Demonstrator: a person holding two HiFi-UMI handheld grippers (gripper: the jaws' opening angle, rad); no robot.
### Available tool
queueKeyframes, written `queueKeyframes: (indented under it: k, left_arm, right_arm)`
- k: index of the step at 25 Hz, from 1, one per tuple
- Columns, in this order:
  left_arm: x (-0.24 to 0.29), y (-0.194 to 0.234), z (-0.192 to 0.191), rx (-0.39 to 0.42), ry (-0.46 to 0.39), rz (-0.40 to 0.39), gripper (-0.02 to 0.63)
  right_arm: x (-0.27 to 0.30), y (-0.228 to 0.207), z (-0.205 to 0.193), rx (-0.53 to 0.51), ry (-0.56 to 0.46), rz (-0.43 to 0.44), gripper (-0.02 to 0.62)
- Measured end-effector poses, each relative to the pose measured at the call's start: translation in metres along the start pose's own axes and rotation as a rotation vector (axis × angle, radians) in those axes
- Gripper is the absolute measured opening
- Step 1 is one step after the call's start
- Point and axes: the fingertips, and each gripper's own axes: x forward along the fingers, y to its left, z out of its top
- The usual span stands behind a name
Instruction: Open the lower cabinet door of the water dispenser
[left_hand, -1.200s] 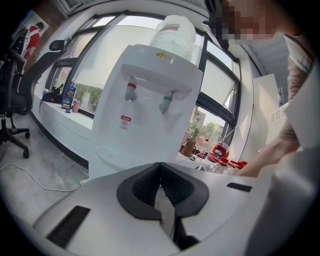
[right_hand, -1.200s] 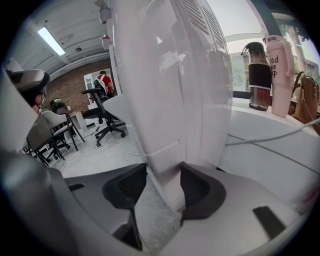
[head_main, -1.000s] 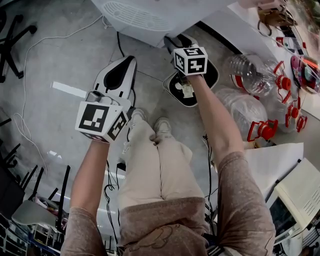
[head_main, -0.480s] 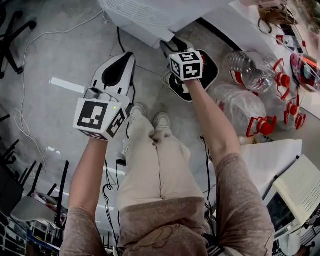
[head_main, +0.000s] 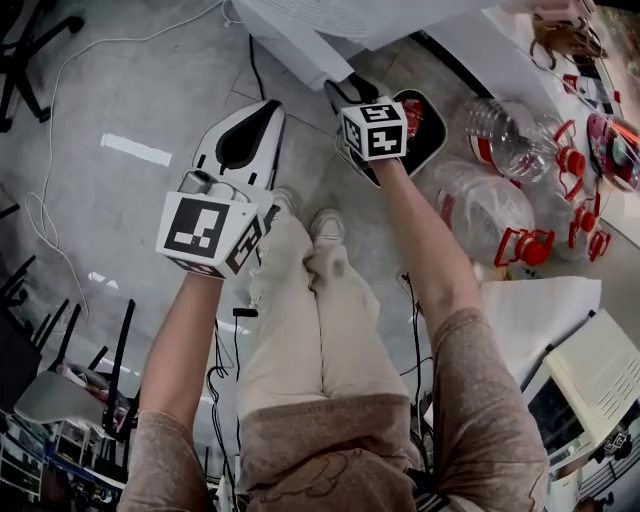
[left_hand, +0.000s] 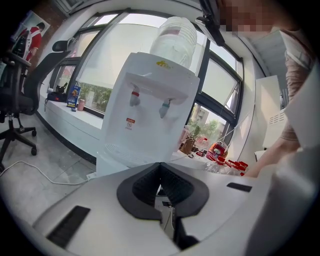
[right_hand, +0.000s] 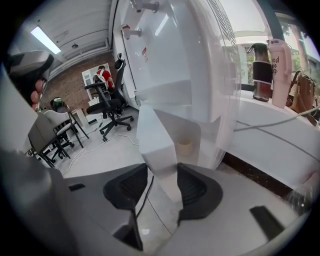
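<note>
The white water dispenser (right_hand: 190, 75) stands close ahead, its body also at the top of the head view (head_main: 320, 20). Its lower cabinet door (right_hand: 160, 145) is swung partly out, showing a small cup (right_hand: 185, 145) inside. My right gripper (right_hand: 162, 172) is shut on the door's free edge, a pad on each face; in the head view it (head_main: 342, 88) reaches to the dispenser's base. My left gripper (left_hand: 160, 167) is shut and empty, held off to the left (head_main: 262, 110), with the dispenser (left_hand: 145, 115) and its bottle in front of it.
Large water bottles (head_main: 495, 210) with red handles lie on the floor to the right. A white cable (head_main: 60, 90) runs across the floor at left, near an office chair (left_hand: 15, 95). The person's legs (head_main: 300, 320) are below the grippers. A windowsill with flasks (right_hand: 270, 65) is behind the dispenser.
The right gripper has drawn away from the dispenser body while still holding the door. The left gripper has drifted slightly up and forward, still shut.
</note>
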Motion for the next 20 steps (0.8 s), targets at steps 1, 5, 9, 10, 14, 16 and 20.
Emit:
queueKeyframes:
  k: [1,5,9,10,14,16,20]
  left_arm:
    - [-0.003,0.001,-0.001,-0.002,0.003,0.003,0.012]
    - [-0.012,0.005,0.0,-0.004,0.009,0.017,0.012]
    - [-0.021,0.009,0.001,-0.003,0.013,0.027,0.012]
    - [-0.024,0.011,0.001,-0.004,0.014,0.033,0.012]
    - [-0.032,0.018,0.001,-0.025,0.011,0.058,0.012]
    - [-0.034,0.019,0.0,-0.034,0.011,0.065,0.012]
    - [-0.041,0.022,-0.001,-0.046,0.01,0.083,0.012]
  right_arm:
    - [0.0,0.003,-0.002,-0.001,0.006,0.002,0.192]
    - [0.0,0.02,-0.007,-0.007,0.015,0.025,0.19]
    - [0.002,0.039,-0.011,-0.01,0.031,0.048,0.193]
    - [0.003,0.044,-0.012,-0.012,0.036,0.055,0.195]
    - [0.006,0.059,-0.016,-0.021,0.053,0.088,0.196]
    - [0.007,0.065,-0.017,-0.037,0.063,0.103,0.195]
    - [0.01,0.085,-0.02,-0.064,0.072,0.146,0.184]
